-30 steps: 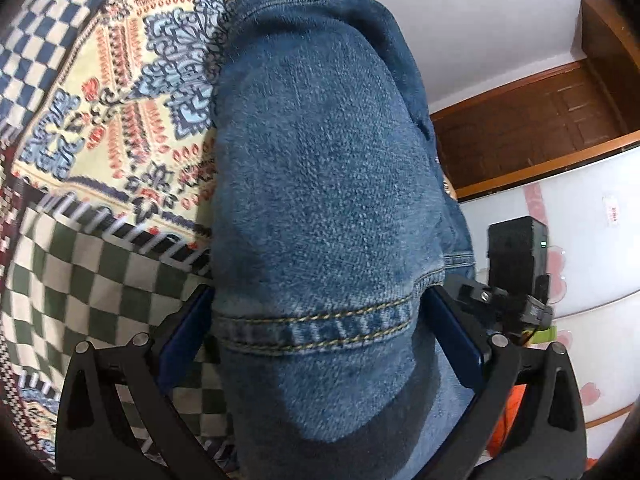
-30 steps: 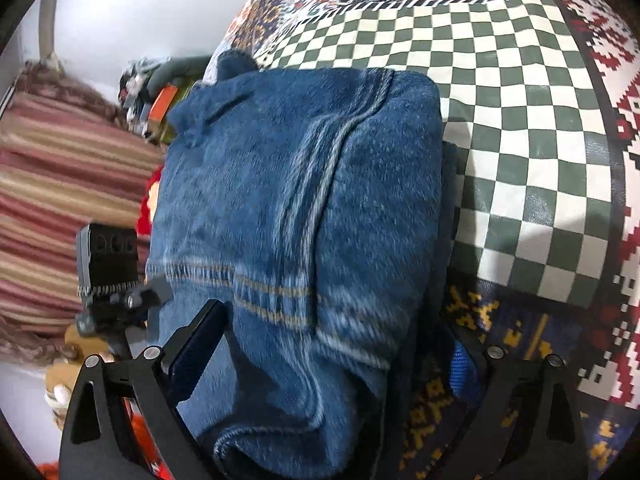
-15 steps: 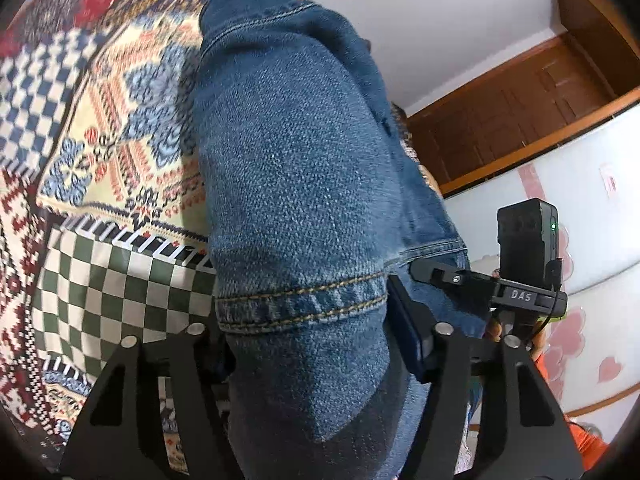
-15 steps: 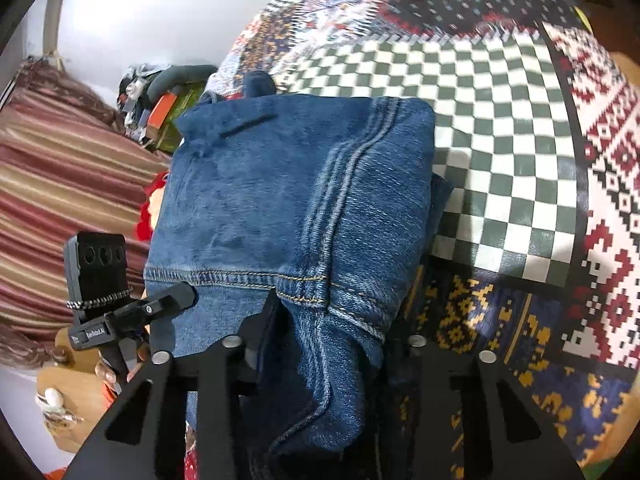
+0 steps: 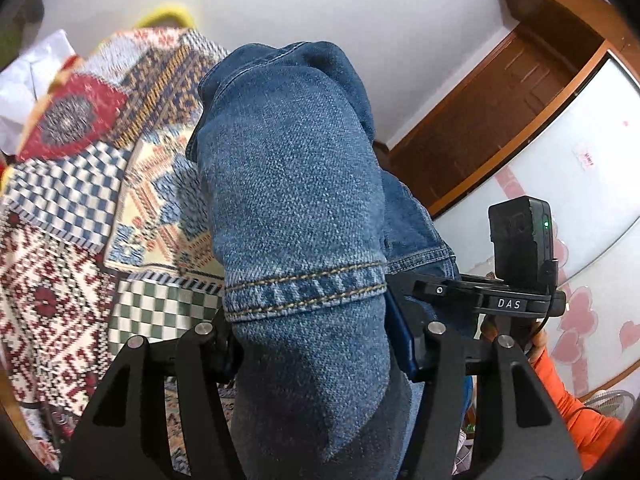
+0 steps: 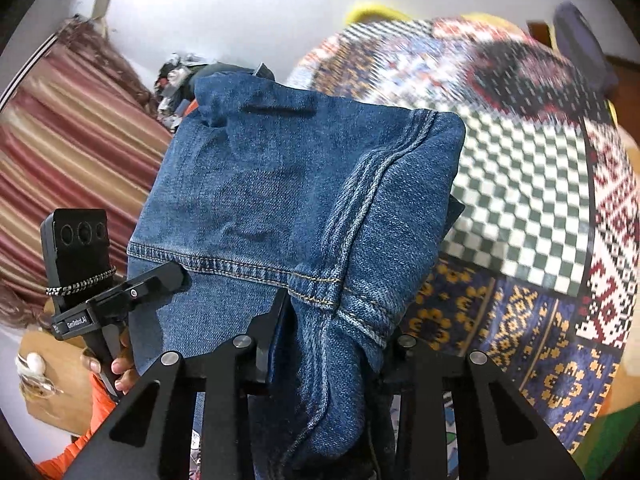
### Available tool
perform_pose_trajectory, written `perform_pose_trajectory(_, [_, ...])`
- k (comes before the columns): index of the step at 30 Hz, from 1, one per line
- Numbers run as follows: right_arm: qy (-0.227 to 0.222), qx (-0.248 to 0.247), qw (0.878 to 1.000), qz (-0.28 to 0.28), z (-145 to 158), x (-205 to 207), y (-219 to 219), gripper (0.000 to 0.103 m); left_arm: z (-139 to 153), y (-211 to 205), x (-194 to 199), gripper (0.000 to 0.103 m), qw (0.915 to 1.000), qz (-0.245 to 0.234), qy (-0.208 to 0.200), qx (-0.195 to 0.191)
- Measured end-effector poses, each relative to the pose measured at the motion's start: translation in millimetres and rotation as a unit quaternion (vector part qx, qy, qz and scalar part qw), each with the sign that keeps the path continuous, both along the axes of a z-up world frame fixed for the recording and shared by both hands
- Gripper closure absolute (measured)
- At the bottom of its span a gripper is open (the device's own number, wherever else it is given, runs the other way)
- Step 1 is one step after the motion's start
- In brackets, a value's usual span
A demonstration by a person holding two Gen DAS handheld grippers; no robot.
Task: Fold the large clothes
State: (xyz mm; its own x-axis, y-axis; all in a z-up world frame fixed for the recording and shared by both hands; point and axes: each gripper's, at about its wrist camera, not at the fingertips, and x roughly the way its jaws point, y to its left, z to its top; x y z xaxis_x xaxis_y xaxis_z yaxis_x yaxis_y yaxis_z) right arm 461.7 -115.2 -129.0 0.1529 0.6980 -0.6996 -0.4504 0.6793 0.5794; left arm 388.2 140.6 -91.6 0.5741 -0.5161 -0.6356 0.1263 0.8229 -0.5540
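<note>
A folded pair of blue jeans (image 5: 288, 184) hangs lifted above the patterned bedspread (image 5: 60, 280). My left gripper (image 5: 316, 336) grips a thick hemmed fold of the jeans, and its jaws are still closing on the denim. In the right wrist view the same jeans (image 6: 260, 184) spread out towards the far wall. My right gripper (image 6: 336, 332) pinches a bunched seam edge, its jaws also still closing with denim between them. The cloth hides the pads of both grippers.
The patchwork bedspread (image 6: 520, 184) lies below and to the right. A wooden door (image 5: 500, 120) and a white cabinet (image 5: 580, 168) stand at the right. Striped curtains (image 6: 60, 152) hang at the left. A hand in an orange sleeve (image 5: 568, 396) holds the other gripper's handle.
Both grippers went from open around the jeans to clamped on them, then rose. The jeans lifted off the bedspread, which now looks farther away, and more wall shows.
</note>
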Motion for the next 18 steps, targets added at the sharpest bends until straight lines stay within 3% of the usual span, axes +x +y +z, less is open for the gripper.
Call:
perform_pose_trajectory(9, [-0.027,-0.011,0.999,0.032,32,-30,60,0.073,14,59,-42,0.045,0.9994,0.029,-0.017,-0.006])
perform_pose_trajectory(18, [-0.007,-0.04,0.997,0.069,9,-52,134,0.073,-23,124,-73,0.045,0.9974,0.063,0.016,-0.03])
